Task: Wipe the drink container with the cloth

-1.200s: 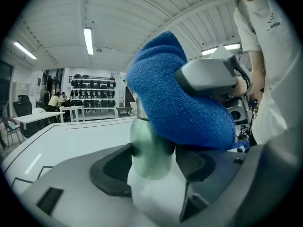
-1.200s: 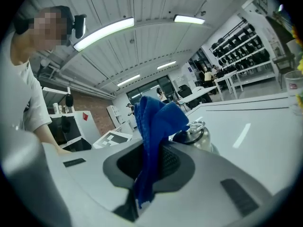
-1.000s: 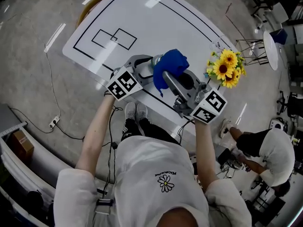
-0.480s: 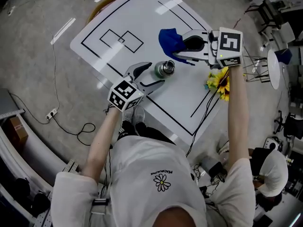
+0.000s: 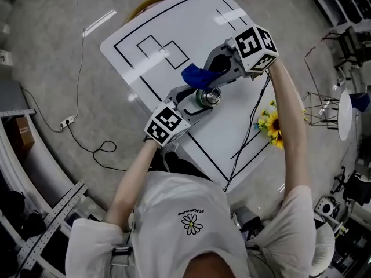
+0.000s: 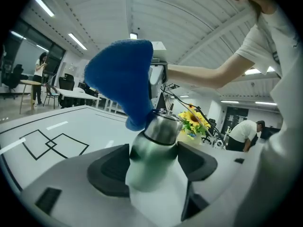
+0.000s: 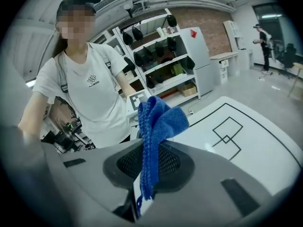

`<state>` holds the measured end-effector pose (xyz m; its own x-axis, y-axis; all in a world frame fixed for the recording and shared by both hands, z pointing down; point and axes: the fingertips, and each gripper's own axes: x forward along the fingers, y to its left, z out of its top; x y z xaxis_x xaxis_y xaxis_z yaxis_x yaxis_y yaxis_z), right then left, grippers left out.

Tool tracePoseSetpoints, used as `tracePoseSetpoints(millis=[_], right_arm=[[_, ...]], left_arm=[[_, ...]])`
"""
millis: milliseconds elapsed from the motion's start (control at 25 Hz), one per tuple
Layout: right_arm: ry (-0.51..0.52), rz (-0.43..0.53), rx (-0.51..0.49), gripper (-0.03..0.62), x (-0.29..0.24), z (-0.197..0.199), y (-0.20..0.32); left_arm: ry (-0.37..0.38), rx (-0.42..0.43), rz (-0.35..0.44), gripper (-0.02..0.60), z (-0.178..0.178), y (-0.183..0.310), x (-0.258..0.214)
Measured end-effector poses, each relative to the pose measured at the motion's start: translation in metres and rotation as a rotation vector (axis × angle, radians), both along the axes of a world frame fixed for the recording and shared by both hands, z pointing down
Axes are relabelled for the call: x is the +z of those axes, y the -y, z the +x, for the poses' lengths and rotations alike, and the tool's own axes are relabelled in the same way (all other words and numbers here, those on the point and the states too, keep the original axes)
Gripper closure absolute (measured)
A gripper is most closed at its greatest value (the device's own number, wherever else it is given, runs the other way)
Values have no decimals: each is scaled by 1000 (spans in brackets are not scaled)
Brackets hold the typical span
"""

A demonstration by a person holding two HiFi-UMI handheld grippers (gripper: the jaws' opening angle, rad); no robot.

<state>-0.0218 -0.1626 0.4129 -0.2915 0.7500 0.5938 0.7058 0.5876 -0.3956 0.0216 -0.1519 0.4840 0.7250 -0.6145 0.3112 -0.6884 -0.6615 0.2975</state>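
The left gripper (image 6: 152,162), its jaws having just narrowed, clamps the steel bottle (image 6: 161,131) by its body over the white table (image 5: 174,16), while the right gripper (image 7: 150,167) pinches the blue cloth (image 7: 158,119), which hangs against the bottle's top.

Quantities, head view:

- Drink container (image 5: 207,97): one, at table centre.
- Cloth (image 5: 194,74): one, blue, at 11 o'clock from the drink container.
- Table (image 5: 174,22): one, white.
- Outlined squares (image 5: 153,44) on the table: two, joined at a corner, at 10 o'clock from the drink container.
- Sunflower bunch (image 5: 271,129): one, at 4 o'clock from the drink container.
- Cardboard box (image 5: 24,133): one, at 9 o'clock of the frame.

Left gripper view: two background persons, a standing person (image 6: 40,72) at 9 o'clock and a bent-over person (image 6: 244,134) at 3 o'clock.
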Motion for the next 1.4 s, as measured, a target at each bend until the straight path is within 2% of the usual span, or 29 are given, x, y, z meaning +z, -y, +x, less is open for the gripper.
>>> tracePoseSetpoints(millis=[160, 280, 400, 560, 840, 960, 1080, 1200, 1400], right_arm=[[20, -49, -77, 553, 5, -9, -9], [-21, -105, -155, 553, 9, -3, -22], [-42, -158, -175, 553, 8, 1, -24], [-46, -213, -122, 554, 6, 2, -16], [3, -214, 65, 554, 6, 9, 0], [-1, -215, 198, 553, 8, 14, 9], [-41, -234, 395, 553, 13, 18, 17], [-77, -250, 633, 553, 16, 20, 24], [-102, -303, 1089, 554, 18, 31, 35]], left_arm=[[9, -17, -12, 272, 1, -1, 0], [16, -13, -21, 273, 1, -1, 0], [14, -18, -22, 273, 0, 0, 1], [13, -18, -25, 273, 0, 1, 1], [13, -14, -24, 275, -1, -1, 2], [11, -17, -21, 273, 0, 0, 2], [8, -28, -21, 273, 0, -1, 2], [7, -29, -20, 273, -1, -2, 2], [5, -19, -12, 273, -1, -1, 3]])
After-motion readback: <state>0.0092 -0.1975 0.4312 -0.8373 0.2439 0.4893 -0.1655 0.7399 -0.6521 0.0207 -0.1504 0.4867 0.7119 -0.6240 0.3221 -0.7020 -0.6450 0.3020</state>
